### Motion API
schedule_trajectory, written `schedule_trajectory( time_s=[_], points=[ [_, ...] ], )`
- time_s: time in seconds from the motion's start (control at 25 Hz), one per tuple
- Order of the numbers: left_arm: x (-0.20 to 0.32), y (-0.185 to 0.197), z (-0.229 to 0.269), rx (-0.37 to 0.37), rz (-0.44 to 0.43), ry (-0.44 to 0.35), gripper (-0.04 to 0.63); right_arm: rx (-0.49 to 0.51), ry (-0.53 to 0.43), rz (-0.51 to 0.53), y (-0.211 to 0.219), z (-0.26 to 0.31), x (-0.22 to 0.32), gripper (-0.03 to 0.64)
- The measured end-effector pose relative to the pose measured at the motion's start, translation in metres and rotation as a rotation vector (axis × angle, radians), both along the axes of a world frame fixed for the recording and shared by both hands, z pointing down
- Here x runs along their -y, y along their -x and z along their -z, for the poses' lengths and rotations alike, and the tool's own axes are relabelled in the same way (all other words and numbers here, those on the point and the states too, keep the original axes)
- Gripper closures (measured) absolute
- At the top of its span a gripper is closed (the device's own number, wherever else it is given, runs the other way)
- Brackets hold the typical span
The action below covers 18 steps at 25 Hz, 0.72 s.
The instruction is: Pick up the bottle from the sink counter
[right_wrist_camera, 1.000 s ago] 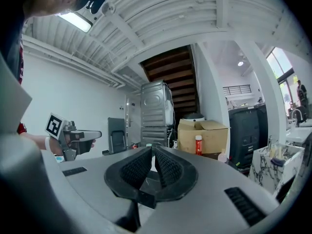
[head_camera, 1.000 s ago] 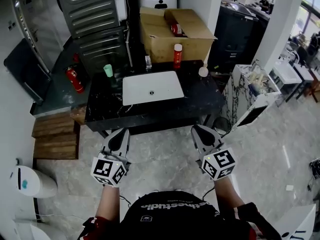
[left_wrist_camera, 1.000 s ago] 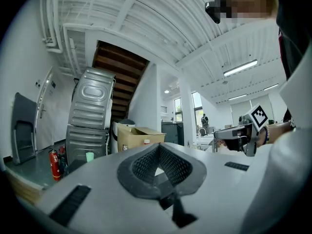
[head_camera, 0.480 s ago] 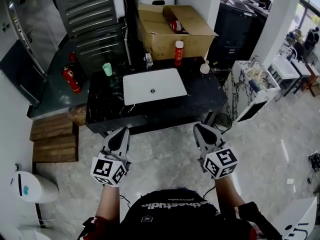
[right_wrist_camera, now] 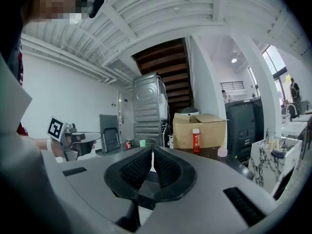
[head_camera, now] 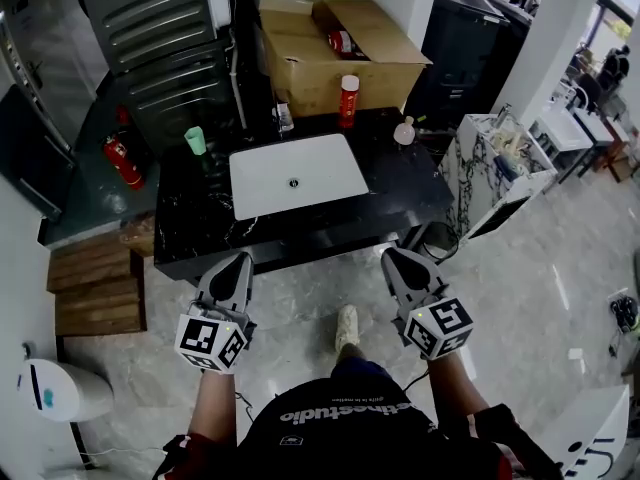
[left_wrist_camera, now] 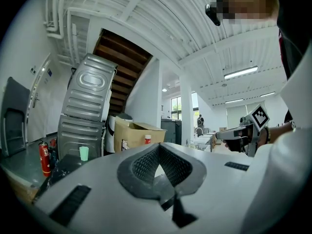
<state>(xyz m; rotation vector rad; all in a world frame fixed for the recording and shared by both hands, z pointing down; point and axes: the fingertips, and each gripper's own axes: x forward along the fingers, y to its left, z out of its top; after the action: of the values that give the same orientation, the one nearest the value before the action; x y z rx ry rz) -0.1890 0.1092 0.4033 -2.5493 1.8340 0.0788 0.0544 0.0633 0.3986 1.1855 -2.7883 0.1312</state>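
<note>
A red bottle (head_camera: 348, 101) with a white cap stands upright at the back of the black sink counter (head_camera: 405, 193), behind the white basin (head_camera: 293, 178). It also shows far off as the red bottle (right_wrist_camera: 196, 140) and the red bottle (left_wrist_camera: 147, 139). A small pale bottle (head_camera: 404, 131) sits to its right. My left gripper (head_camera: 239, 261) and right gripper (head_camera: 391, 256) hover over the floor just short of the counter's front edge, both shut with nothing in them. The left gripper (left_wrist_camera: 158, 147) and right gripper (right_wrist_camera: 152, 151) show their pads together.
A green cup (head_camera: 195, 140) stands on the counter's left. An open cardboard box (head_camera: 330, 53) sits behind the counter, with grey stacked appliances (head_camera: 160, 28) at back left. A fire extinguisher (head_camera: 120, 160), wooden steps (head_camera: 95, 283) and a marbled cabinet (head_camera: 500, 183) flank the counter.
The counter has slid lower and left in the head view as the person steps toward it; a shoe now shows between the grippers. Both grippers stay shut.
</note>
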Motion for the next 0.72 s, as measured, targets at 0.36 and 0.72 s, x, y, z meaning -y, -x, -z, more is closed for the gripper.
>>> schedule_trajectory(
  time_s=[0.36, 0.72],
  points=[
    [0.164, -0.007, 0.000, -0.002, 0.031, -0.006, 0.580, 0.023, -0.007, 0.049, 0.001, -0.006, 0.170, 0.572],
    [0.314, -0.055, 0.012, -0.004, 0.004, -0.001, 0.580, 0.023, -0.007, 0.118, -0.007, 0.000, 0.316, 0.572]
  ],
)
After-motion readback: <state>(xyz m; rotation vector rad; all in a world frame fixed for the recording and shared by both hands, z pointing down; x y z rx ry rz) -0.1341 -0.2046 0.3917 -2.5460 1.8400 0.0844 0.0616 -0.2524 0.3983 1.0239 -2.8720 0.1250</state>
